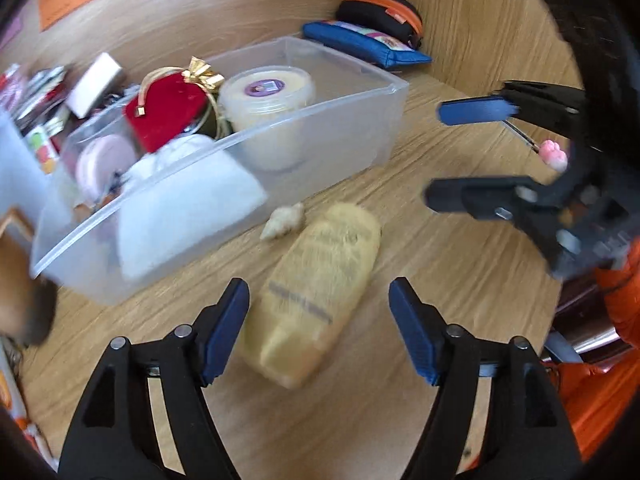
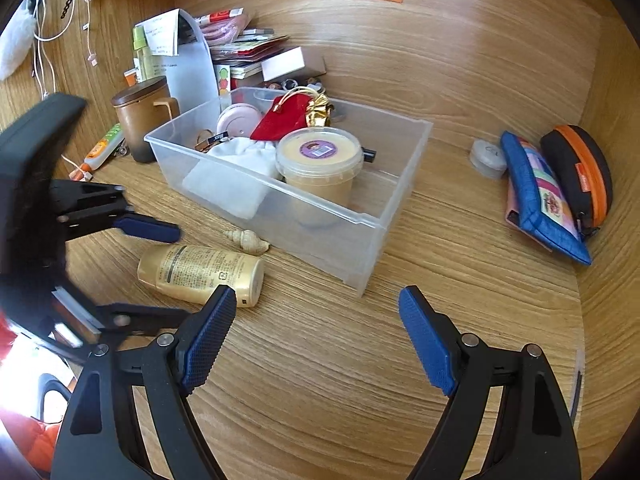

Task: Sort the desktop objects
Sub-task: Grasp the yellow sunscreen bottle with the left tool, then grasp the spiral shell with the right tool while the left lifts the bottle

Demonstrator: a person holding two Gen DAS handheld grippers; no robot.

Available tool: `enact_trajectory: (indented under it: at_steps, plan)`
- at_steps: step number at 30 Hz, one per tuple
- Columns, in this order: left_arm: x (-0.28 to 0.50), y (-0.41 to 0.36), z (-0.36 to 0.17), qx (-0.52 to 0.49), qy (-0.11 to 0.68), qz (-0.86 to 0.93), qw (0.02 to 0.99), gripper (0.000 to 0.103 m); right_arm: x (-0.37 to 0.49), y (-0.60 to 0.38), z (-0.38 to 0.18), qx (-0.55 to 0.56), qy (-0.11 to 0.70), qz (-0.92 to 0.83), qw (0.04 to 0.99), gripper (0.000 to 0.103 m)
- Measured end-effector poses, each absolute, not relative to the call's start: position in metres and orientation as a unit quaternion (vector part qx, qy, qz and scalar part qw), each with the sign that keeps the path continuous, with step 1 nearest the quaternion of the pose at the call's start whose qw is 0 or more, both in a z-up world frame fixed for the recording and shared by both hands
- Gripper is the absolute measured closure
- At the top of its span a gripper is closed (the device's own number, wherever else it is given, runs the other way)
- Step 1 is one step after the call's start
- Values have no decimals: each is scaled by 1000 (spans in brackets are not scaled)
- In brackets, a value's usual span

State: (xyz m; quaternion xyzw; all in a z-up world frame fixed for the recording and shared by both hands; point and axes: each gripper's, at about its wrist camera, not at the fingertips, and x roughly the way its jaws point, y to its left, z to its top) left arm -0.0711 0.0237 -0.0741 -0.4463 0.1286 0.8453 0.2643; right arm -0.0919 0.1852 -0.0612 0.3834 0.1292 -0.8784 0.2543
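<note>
Gold bottle (image 2: 200, 274), label print unreadable

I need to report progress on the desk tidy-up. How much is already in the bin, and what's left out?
Done: clear bin holds the tub, red pouch and white cloth. In hand: nothing; the left gripper stands open over the gold bottle, right gripper open. Left: bottle, shell, blue pouch, black case.
</note>
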Motion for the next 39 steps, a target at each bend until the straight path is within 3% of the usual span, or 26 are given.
enact_trajectory:
  at_steps: [4, 8, 15, 17, 19, 23, 25, 27, 34, 39]
  plan:
    - [-88, 30, -84, -456, 124, 843, 258, 38, -91, 191, -59, 385, 128, -879, 249, 22]
    - [-81, 23, -83, -449, 125, 850, 245, 53, -94, 187, -65, 395, 122, -873, 260, 22]
    - [-56, -23, -82, -443, 67, 870, 206, 57, -100, 157, -80, 413, 109, -851, 305, 24]
    - [-50, -37, -79, -437, 44, 876, 199, 60, -103, 144, -85, 421, 111, -843, 314, 31]
    - [-44, -52, -75, -429, 18, 882, 195, 62, -107, 132, -88, 428, 115, -837, 321, 45]
    - [-39, -77, -70, -418, -15, 887, 196, 69, -110, 107, -95, 429, 145, -832, 319, 58]
    - [-41, -83, -69, -417, -25, 886, 199, 69, -111, 94, -98, 423, 168, -835, 310, 66]
    - [-41, -87, -70, -416, -24, 887, 199, 69, -112, 86, -99, 420, 181, -836, 302, 67]
    - [-40, -94, -71, -419, 2, 884, 207, 68, -119, 66, -101, 423, 191, -837, 291, 69]
    - [-49, -101, -78, -433, 10, 879, 202, 60, -119, 56, -100, 430, 186, -836, 286, 69]
